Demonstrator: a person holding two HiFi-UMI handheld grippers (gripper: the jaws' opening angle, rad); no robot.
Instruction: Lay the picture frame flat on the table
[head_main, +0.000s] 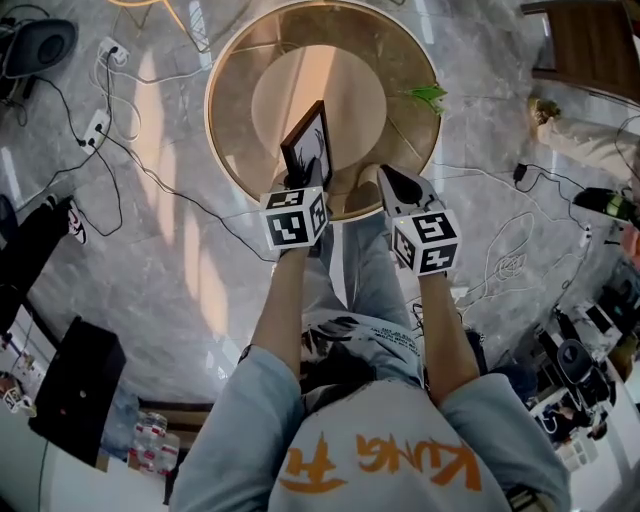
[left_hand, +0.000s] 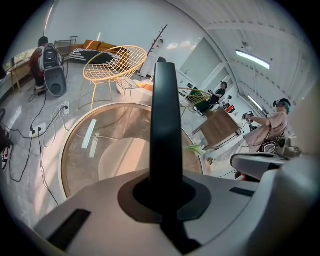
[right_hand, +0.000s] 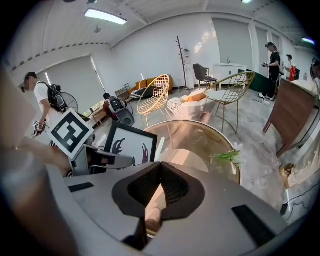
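Person stands at a round glass tabletop (head_main: 225, 150) with a gold rim, a pair of tongs in each hand.

Left tongs (head_main: 303, 180): clamped on the picture frame (head_main: 310, 140). In the left gripper view the frame (left_hand: 166, 115) runs edge-on as a dark bar straight up from between the jaws.

Frame: black border, white picture with dark shapes. It is upright, not flat, over the near part of the tabletop, and its face shows in the right gripper view (right_hand: 131, 142). The lower edge is hidden behind the left tongs, so I cannot tell whether it touches the glass.

Right tongs (head_main: 392, 183): just beside the left pair, over the near rim and apart from the frame. Its jaw tips meet (right_hand: 160, 167) with nothing between them, so it is closed and empty.

A small green item (head_main: 428, 95) lies on the tabletop near the far right rim, well apart from the frame.

Around the table are a marble floor (head_main: 180, 260) with loose cables (head_main: 100, 130), a gold wire chair (left_hand: 115, 62) beyond it, and a wooden table (head_main: 590, 40) off to the right.
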